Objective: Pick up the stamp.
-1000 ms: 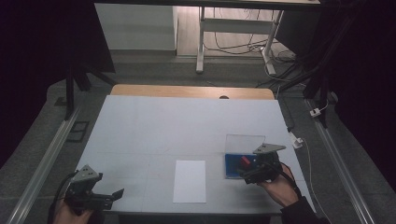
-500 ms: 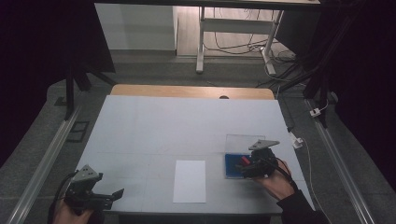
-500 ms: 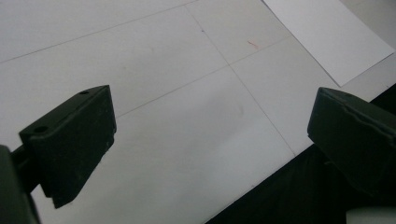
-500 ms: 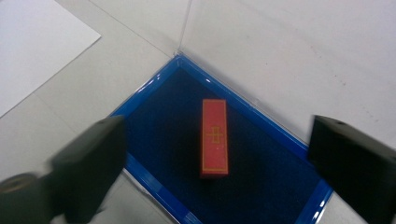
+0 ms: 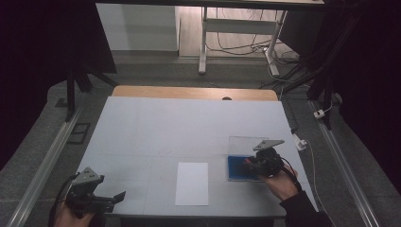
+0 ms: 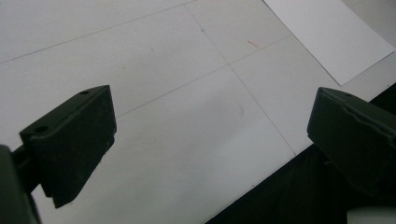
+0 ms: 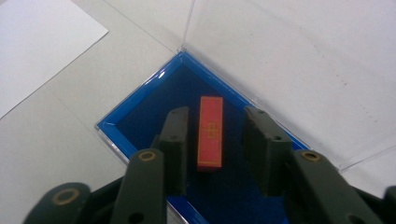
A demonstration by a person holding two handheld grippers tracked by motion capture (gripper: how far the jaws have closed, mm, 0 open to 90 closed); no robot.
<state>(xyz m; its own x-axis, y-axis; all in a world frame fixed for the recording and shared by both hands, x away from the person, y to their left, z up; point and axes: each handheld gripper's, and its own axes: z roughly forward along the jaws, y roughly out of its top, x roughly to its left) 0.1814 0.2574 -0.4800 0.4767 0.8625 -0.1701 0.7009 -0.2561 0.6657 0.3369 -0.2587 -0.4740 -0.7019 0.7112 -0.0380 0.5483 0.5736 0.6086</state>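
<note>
Right gripper (image 7: 212,154) poised over a shallow blue-lined tray with a clear hinged plastic lid (image 7: 140,114) standing open, near the right edge of the white table (image 5: 156,127) toward its front. A small red rectangular block with gold markings (image 7: 210,131) lies flat on the blue lining, roughly mid-tray, its long axis running along the line of the jaws. The jaws have just been closing and now stand narrow, one to each side of the block; a strip of blue still shows between each pad and the red faces, so the block is bracketed but not yet pinched.

Left gripper (image 5: 97,201), jaws spread wide with nothing between them, rests at the front left corner of the table. A plain white sheet of paper (image 5: 191,183) lies flat near the front edge, between the two grippers.

Judged step: seating the grip on the block. To do it well, keep the pads parallel to the long red faces and centred along its length, so that both meet at once and the block does not twist. The fingertips should sit low enough to catch the sides without digging into the lining, and the lift should go straight up, clear of the tray's rim and the raised lid.
</note>
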